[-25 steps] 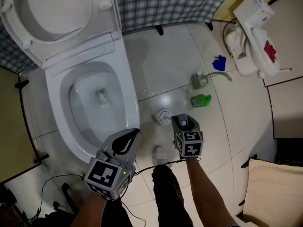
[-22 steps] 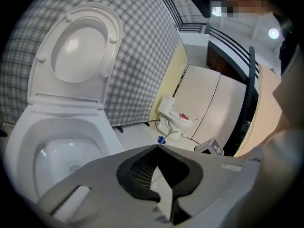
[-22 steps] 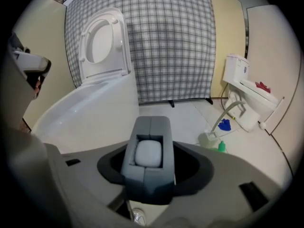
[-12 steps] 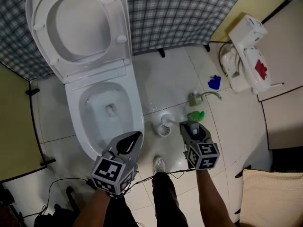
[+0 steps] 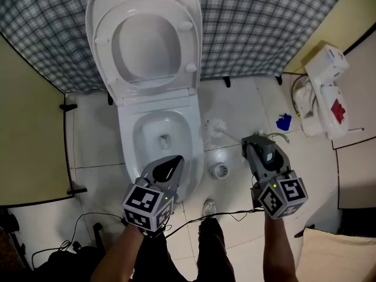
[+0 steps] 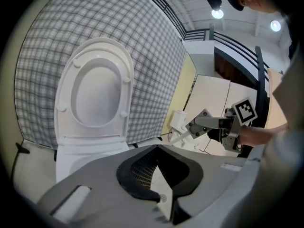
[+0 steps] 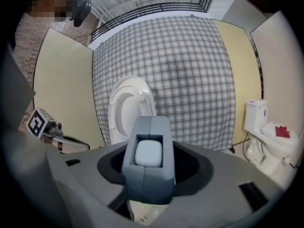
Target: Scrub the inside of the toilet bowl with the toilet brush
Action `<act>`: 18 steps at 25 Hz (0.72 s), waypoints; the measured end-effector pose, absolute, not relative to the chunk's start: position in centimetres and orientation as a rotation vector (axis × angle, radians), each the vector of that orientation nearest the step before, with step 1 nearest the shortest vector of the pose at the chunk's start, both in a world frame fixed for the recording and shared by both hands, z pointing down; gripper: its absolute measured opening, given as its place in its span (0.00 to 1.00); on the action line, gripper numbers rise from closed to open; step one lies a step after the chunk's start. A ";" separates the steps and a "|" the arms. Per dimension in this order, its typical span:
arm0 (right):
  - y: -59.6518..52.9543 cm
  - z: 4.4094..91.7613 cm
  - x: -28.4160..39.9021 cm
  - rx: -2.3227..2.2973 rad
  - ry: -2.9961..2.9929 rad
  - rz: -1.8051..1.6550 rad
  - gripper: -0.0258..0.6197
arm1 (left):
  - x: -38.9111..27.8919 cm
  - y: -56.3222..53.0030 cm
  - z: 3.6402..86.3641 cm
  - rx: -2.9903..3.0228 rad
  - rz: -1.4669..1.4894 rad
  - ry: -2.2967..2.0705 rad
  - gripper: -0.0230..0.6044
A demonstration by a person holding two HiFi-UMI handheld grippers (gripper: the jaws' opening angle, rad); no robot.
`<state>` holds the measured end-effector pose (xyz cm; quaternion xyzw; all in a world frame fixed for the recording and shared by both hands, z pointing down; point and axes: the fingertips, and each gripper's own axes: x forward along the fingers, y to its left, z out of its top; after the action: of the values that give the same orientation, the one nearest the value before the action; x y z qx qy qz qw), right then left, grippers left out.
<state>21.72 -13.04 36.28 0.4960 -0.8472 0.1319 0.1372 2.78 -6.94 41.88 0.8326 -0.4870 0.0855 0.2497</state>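
Toilet brush (image 5: 217, 126), clamped by its handle in the fingers of the right gripper (image 5: 257, 144), hangs clear of its holder (image 5: 220, 170) just beside the toilet bowl (image 5: 141, 157), fingers of the left gripper (image 5: 174, 160) closed on nothing; all scrubbing remains.

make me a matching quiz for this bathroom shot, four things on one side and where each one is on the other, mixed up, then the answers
1 toilet lid
2 toilet brush
3 brush holder
4 blue item

A on the floor beside the toilet bowl
B raised upright
C clamped in the right hand-held gripper
D on the floor near the second toilet

Pairs: 1-B, 2-C, 3-A, 4-D
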 end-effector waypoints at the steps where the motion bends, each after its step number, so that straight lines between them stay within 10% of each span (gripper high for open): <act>1: -13.3 35.2 20.5 1.412 -2.483 0.369 0.36 | 2.1 -7.1 41.4 2.257 0.230 -1.344 0.05; 18: -13.6 40.1 6.4 1.062 -2.604 0.499 0.36 | -6.1 -6.7 43.3 2.092 0.266 -1.504 0.05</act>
<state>6.40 -13.62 40.06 0.3682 -0.9024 0.1729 0.1423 -6.08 -6.66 43.32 0.7773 -0.5586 0.0986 0.2721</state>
